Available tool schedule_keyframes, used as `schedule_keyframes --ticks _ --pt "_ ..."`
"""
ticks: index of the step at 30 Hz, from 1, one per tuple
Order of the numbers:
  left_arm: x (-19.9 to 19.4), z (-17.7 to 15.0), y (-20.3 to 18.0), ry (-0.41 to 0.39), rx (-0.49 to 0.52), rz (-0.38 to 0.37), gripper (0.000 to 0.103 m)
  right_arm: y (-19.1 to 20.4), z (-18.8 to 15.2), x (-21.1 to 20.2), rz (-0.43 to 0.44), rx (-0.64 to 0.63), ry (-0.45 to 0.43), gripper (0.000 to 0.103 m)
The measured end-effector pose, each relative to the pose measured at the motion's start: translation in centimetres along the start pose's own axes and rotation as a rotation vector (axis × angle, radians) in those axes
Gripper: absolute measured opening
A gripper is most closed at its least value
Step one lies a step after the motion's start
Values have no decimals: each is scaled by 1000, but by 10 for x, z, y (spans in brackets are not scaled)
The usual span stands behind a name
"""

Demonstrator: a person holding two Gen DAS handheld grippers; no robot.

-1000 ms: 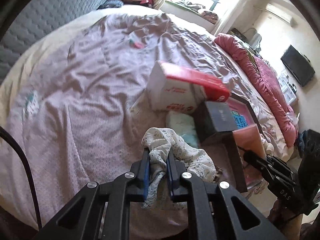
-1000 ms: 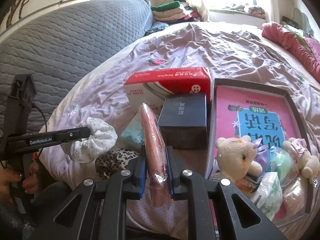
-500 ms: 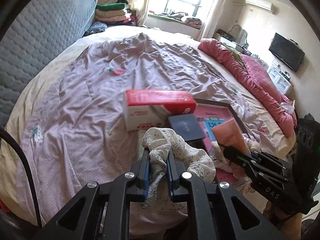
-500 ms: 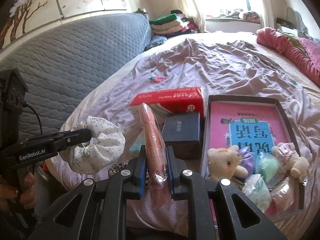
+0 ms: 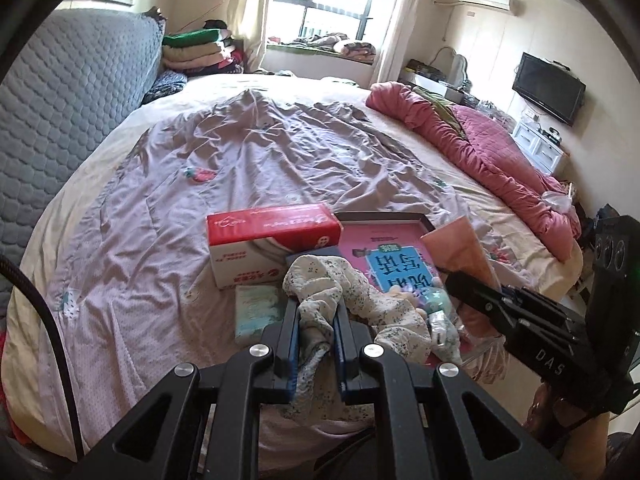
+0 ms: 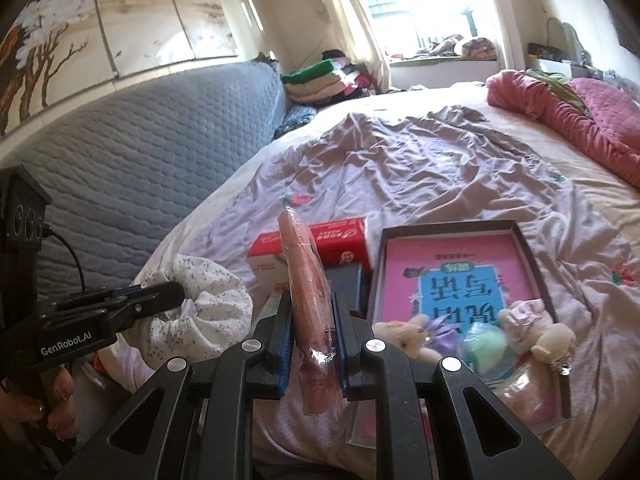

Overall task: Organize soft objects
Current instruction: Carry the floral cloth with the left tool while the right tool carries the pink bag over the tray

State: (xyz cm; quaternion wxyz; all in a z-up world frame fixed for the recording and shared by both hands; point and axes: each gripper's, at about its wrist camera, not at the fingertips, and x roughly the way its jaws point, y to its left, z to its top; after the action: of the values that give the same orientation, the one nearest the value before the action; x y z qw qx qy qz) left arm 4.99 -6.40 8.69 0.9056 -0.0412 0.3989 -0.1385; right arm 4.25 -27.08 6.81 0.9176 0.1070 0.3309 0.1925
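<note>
My left gripper (image 5: pixel 316 312) is shut on a white floral scrunchie (image 5: pixel 348 292), held in the air over the bed's near edge; it also shows in the right wrist view (image 6: pixel 204 312). My right gripper (image 6: pixel 312 308) is shut on a flat pink plastic-wrapped packet (image 6: pixel 306 276), seen from the left wrist (image 5: pixel 460 252). Below lies a dark-rimmed tray (image 6: pixel 524 248) with a pink and blue book (image 6: pixel 456 276) in it and small plush toys (image 6: pixel 404 332) at its near end.
A red and white tissue box (image 5: pixel 272 240), a dark box (image 6: pixel 348 284) and a pale green pack (image 5: pixel 256 308) lie left of the tray on the wrinkled lilac sheet (image 5: pixel 280 148). A pink quilt (image 5: pixel 480 148) runs along the right side. A grey padded headboard (image 6: pixel 160 152) stands left.
Both grippers have risen and pulled back from the bed, each keeping its hold. The tray and boxes look smaller and lower in both views.
</note>
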Motion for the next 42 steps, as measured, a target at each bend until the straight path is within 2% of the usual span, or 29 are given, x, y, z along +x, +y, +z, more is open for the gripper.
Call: schedule_keyframes --ticks 17,25,39,42 --pt "-4 5 -44 -5 71 -28 14 -55 9 -55 -112 89 -104 19" --pt "3 3 -70 3 120 -42 14 -83 2 -72 -150 147 -137 19" --pt "59 -22 -102 62 207 -36 14 -101 -13 -61 -133 188 -125 19" --pt "76 -30 -109 82 236 -15 14 -104 -17 -56 -132 194 -115 19"
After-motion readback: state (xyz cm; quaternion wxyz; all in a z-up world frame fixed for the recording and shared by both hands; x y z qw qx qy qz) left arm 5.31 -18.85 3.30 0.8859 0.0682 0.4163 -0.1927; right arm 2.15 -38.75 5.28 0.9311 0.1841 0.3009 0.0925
